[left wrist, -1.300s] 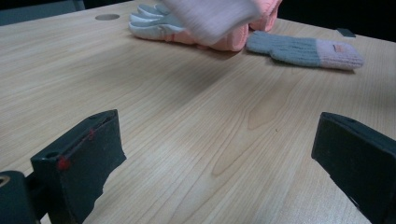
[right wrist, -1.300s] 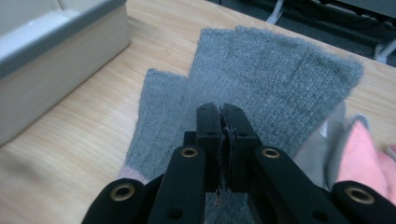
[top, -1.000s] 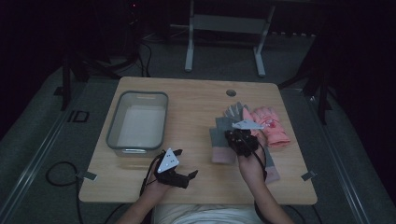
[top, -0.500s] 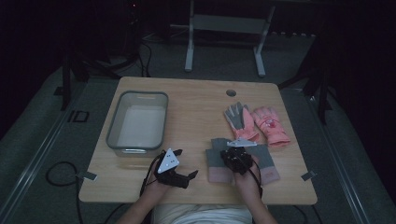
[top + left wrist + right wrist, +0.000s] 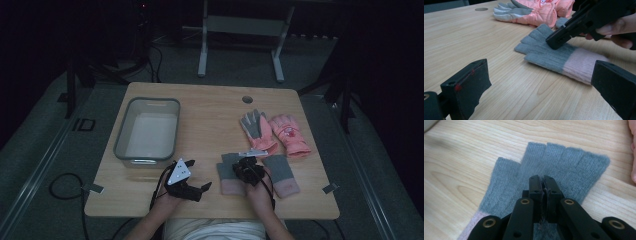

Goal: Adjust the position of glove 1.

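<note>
A knitted grey glove (image 5: 549,172) with a ribbed pale pink cuff lies flat on the light wood-grain desk (image 5: 210,125), near its front edge. The right gripper (image 5: 543,185) rests on it, its black fingers clenched together and pinching a few strands of the knit. A second grey glove (image 5: 281,172) lies just beside. Behind them sit two padded pink ski gloves (image 5: 275,132), one showing a grey palm. The left gripper (image 5: 199,189) holds its fingers released, wide apart over bare wood. A clear rectangular plastic tub (image 5: 146,132) with rounded corners stands at the left.
</note>
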`<state>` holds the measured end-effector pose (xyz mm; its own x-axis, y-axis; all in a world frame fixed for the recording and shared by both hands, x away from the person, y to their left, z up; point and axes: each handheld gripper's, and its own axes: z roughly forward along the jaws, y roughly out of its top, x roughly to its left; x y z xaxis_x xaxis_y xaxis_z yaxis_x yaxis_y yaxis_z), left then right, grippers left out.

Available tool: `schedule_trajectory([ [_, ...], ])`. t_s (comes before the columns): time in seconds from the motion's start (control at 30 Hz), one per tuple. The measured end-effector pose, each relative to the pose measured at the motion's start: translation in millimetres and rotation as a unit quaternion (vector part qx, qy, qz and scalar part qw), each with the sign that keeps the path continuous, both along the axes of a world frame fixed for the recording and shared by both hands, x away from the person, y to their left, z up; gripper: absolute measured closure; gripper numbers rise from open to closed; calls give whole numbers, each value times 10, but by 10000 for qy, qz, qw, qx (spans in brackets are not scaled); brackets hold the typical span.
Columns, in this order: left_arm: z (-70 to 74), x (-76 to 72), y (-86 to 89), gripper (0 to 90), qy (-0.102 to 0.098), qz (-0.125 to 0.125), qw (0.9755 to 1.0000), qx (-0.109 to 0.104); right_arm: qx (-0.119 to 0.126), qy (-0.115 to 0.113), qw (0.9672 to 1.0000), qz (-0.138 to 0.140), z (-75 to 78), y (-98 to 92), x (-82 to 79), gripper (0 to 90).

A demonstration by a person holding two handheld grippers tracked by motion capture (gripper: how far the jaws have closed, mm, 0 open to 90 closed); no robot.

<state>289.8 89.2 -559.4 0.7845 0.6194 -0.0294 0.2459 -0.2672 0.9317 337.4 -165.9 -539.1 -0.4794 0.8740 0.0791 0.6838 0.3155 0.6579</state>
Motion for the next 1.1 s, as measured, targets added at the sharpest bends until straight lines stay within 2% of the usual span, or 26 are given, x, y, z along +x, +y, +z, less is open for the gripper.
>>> schedule_trajectory([
  [0.1,-1,-2,-9,15,-10,-24,10000,32,-64,-41,10000,-41,-42,9,16,852],
  [0.23,-1,-10,-20,16,-29,-14,10000,59,-3,-80,10000,-57,-56,0,16,824],
  [0.33,-1,-10,-20,16,-30,-6,10000,62,57,-113,9999,-44,-47,-23,11,748],
  [0.4,-1,-9,-21,16,-25,-8,10000,69,16,-226,9997,40,-8,-47,6,707],
  [0.5,0,-13,-30,16,-29,-35,9999,119,115,-385,9990,183,82,-134,25,680],
  [0.57,0,-15,-38,16,-32,-35,9999,141,337,-385,9984,254,139,-232,58,679],
  [0.63,1,-8,-38,16,-14,-44,9999,153,139,-520,9981,294,194,-314,77,672],
  [0.7,1,-4,-34,16,14,-37,9999,133,112,-655,9971,381,252,-425,94,679],
  [0.8,1,0,-33,16,17,-39,9999,132,-75,-806,9951,562,323,-611,127,711],
  [0.83,1,1,-34,16,21,-36,9999,140,-102,-848,9948,547,348,-676,135,724],
  [0.93,1,1,-33,16,18,-35,9999,134,-45,-943,9939,571,417,-879,152,729],
  [1.1,1,-2,-30,16,12,-29,9999,122,-376,-1063,9912,686,471,-1162,125,713],
])
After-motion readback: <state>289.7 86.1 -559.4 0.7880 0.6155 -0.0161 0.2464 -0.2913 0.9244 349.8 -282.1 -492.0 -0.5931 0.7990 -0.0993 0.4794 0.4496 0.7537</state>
